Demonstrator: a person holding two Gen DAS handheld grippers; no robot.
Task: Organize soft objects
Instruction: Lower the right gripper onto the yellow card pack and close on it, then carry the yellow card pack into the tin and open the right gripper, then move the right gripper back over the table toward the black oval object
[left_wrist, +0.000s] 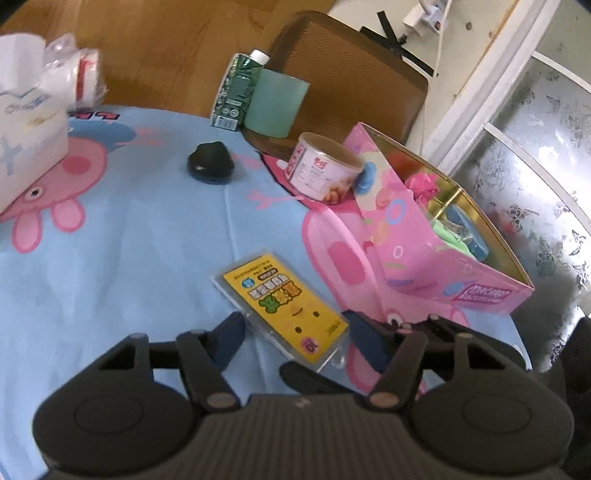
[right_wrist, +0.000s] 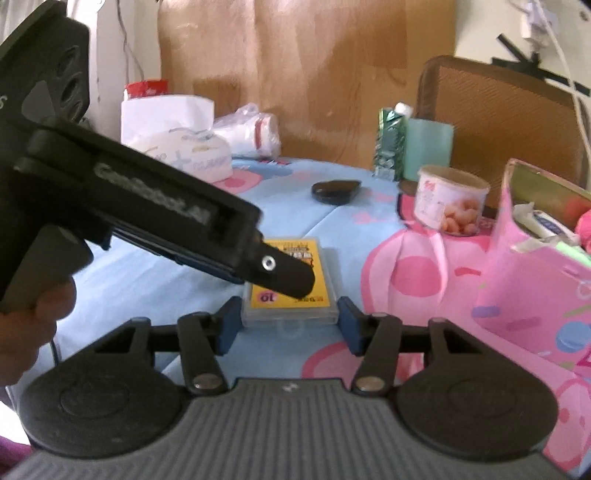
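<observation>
Far left ahead of the left tongs (left_wrist: 295, 332): white tissue pack (left_wrist: 26, 122) w/ a plastic bag (left_wrist: 77, 74) behind it; both on the blue cartoon-pig cloth (left_wrist: 110, 258); straight ahead, well off, a black lid-like lump (left_wrist: 209, 162); behind it a green carton (left_wrist: 236, 92) touching a pale green cup (left_wrist: 276, 101). Left tongs' jaws apart, straddling the near end of a clear case w/ yellow card (left_wrist: 284, 306), which lies flat on the cloth; no contact visible. Right of the tips: peanut tin (left_wrist: 323, 168), upright, lid on, just beside the pink box (left_wrist: 424, 243); box open, gold inside, holding pink, green and blue soft bits (left_wrist: 454, 221), jumbled, can't tell each apart.

Right view: left tongs come in from the left, tip over the case (right_wrist: 290, 286); right tongs (right_wrist: 290, 325) jaws apart, one either side of the case's near edge, v. close, can't tell if touching; pink box (right_wrist: 517, 258) to the right, a white-blue packet (right_wrist: 546, 221) and pink fluff (right_wrist: 585, 225) poking out.
</observation>
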